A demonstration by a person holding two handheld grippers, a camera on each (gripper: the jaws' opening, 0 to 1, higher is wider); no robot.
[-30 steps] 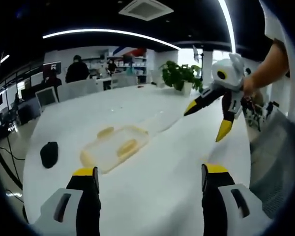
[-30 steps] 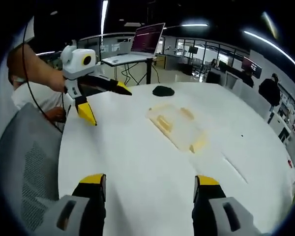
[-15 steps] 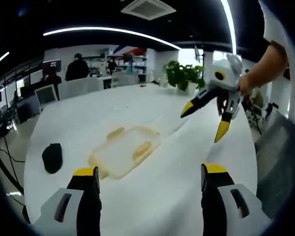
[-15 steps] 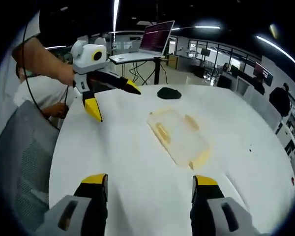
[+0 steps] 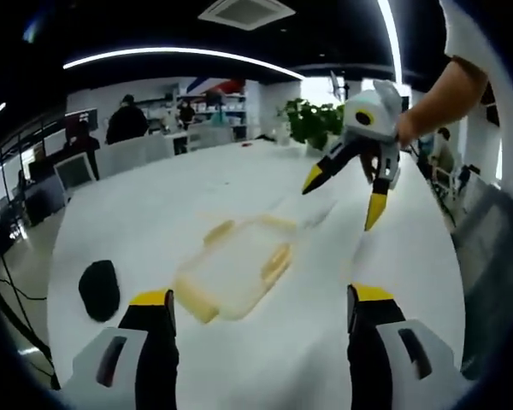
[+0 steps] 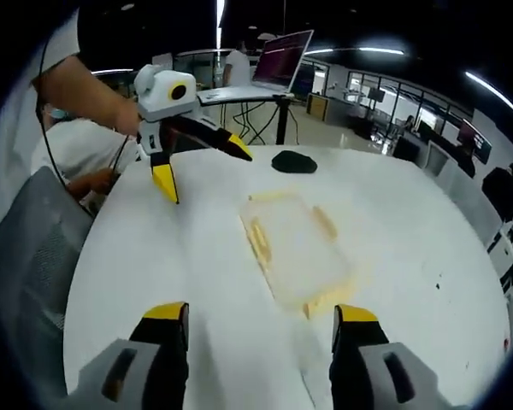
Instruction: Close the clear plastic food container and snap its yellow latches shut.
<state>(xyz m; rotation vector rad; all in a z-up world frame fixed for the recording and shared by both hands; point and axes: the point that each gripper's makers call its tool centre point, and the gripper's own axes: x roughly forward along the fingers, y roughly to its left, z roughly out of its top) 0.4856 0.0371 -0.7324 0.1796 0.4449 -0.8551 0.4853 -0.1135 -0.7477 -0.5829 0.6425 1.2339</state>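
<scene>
Your left gripper (image 5: 256, 299) hangs above the white table (image 5: 154, 205) with its jaws spread wide and nothing between them. In the left gripper view, the clear plastic food container (image 5: 238, 275) lies flat on the table just ahead of the jaws, slightly left of centre. Its yellow latches (image 5: 276, 260) show along the rim: one on the far edge, one on the right long side and one at the near corner. You cannot tell from these views whether the lid is seated or any latch is snapped down.

Your right gripper (image 5: 346, 192) appears in the upper right of the same view, held in a hand (image 5: 410, 128) above the table and beyond the container. Its jaws are spread apart and empty, and it touches nothing.

In the right gripper view, the right gripper (image 6: 261, 320) again shows wide, empty jaws, with the container (image 6: 295, 252) lying ahead of them at the centre of the table (image 6: 154, 282). The left gripper (image 6: 207, 166) shows at the upper left, jaws parted, raised clear of the surface and apart from the container.

A black object (image 5: 99, 288) rests on the table to the left of the container, near the table edge. It also shows in the right gripper view (image 6: 294, 161), beyond the container's far end. A potted plant (image 5: 312, 124) stands at the far side of the table. A grey mesh chair (image 6: 21, 265) sits beside the table.
</scene>
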